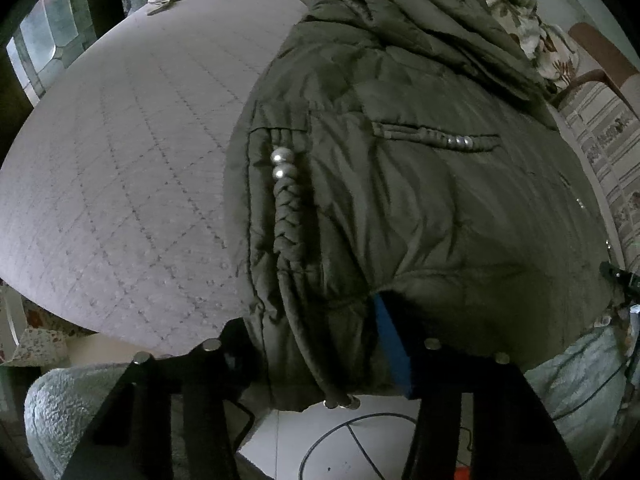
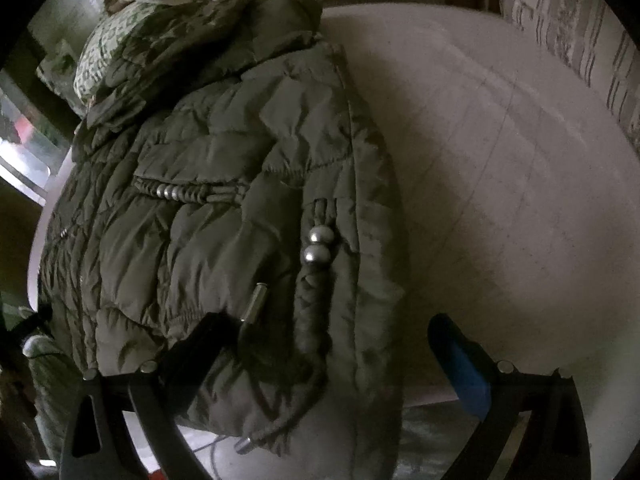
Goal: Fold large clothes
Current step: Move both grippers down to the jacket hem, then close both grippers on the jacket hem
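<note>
Olive puffer jacket [image 1: 400, 200] lies on round pale surface [image 1: 120, 180], hem overhanging near edge. Left tongs [image 1: 316, 344] straddle hem corner, jaws apart; whether pads bite yet, unclear in dim view. Right tongs [image 2: 332, 344] released, wide around other corner. Risks: slippery padded fabric slips free; only outer layer caught; beaded cord [image 1: 286, 208] snags.

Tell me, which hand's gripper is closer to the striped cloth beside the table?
Right. The right gripper straddles the jacket's edge on the side facing the striped cloth. The left gripper is at the jacket's opposite edge, with the whole jacket between.
</note>
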Tool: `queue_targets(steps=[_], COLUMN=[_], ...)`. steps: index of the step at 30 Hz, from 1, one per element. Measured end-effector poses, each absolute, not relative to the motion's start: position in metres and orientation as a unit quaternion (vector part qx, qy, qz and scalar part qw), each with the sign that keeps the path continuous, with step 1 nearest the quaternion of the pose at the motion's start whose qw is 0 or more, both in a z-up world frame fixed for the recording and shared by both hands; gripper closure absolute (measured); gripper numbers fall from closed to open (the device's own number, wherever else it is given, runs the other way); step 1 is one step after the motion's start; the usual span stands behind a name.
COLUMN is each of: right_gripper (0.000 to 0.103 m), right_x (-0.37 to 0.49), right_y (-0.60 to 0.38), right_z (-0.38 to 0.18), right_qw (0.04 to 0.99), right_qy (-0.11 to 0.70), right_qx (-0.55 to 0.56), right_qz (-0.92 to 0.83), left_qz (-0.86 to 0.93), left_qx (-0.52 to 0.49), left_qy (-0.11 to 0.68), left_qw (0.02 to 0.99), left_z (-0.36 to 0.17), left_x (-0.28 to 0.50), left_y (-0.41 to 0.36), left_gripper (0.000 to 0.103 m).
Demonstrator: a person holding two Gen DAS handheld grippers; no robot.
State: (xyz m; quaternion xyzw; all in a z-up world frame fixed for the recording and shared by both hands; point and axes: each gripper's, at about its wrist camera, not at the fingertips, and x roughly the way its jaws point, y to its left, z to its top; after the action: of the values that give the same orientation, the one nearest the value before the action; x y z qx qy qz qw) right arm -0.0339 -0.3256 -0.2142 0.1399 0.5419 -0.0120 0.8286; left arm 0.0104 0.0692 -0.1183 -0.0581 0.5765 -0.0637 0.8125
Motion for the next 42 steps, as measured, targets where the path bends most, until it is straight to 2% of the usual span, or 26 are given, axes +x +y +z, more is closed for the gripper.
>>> queue_targets(steps=[1, 2, 4, 5, 8, 11, 13, 22, 30, 42], right_gripper=[0.003, 0.013, 0.023, 0.038, 0.059, 0.071, 0.075, 0.080, 0.081, 0.082], right_x=[-0.034, -0.034, -0.036, -0.037, -0.040, -0.043, -0.044, -0.043, -0.046, -0.048], right_y=[-0.326, -0.326, -0.325, -0.324, -0.319, -0.314, -0.312, -0.304, -0.302, -0.296], right_z=[-0.217, -0.219, -0.218, -0.217, -0.210, -0.201, -0.197, -0.179, -0.162, -0.143], right_qw=[0.826, 0.823, 0.822, 0.822, 0.824, 0.833, 0.837, 0.849, 0.858, 0.867], right_qy=[0.544, 0.545, 0.542, 0.541, 0.537, 0.530, 0.525, 0.507, 0.493, 0.476], right_qx=[0.150, 0.161, 0.172, 0.177, 0.178, 0.158, 0.152, 0.144, 0.140, 0.136], right_qz=[-0.006, 0.001, 0.014, 0.021, 0.028, 0.023, 0.023, 0.029, 0.042, 0.054], left_qz=[-0.066, -0.068, -0.072, -0.076, -0.086, -0.085, -0.083, -0.085, -0.075, -0.079], left_qx=[-0.060, -0.063, -0.065, -0.069, -0.075, -0.052, -0.048, -0.041, 0.009, -0.004], left_qy=[0.577, 0.577, 0.576, 0.576, 0.575, 0.570, 0.566, 0.548, 0.524, 0.494], left_qw=[0.812, 0.812, 0.811, 0.811, 0.810, 0.816, 0.819, 0.831, 0.848, 0.866], left_z=[-0.119, -0.119, -0.119, -0.119, -0.117, -0.114, -0.111, -0.092, -0.077, -0.060], left_x=[0.011, 0.011, 0.012, 0.012, 0.013, 0.013, 0.014, 0.013, 0.007, 0.002], left_y=[0.067, 0.066, 0.065, 0.063, 0.056, 0.044, 0.038, 0.030, 0.034, 0.039], left_gripper=[0.053, 0.056, 0.062, 0.069, 0.079, 0.082, 0.084, 0.086, 0.087, 0.087])
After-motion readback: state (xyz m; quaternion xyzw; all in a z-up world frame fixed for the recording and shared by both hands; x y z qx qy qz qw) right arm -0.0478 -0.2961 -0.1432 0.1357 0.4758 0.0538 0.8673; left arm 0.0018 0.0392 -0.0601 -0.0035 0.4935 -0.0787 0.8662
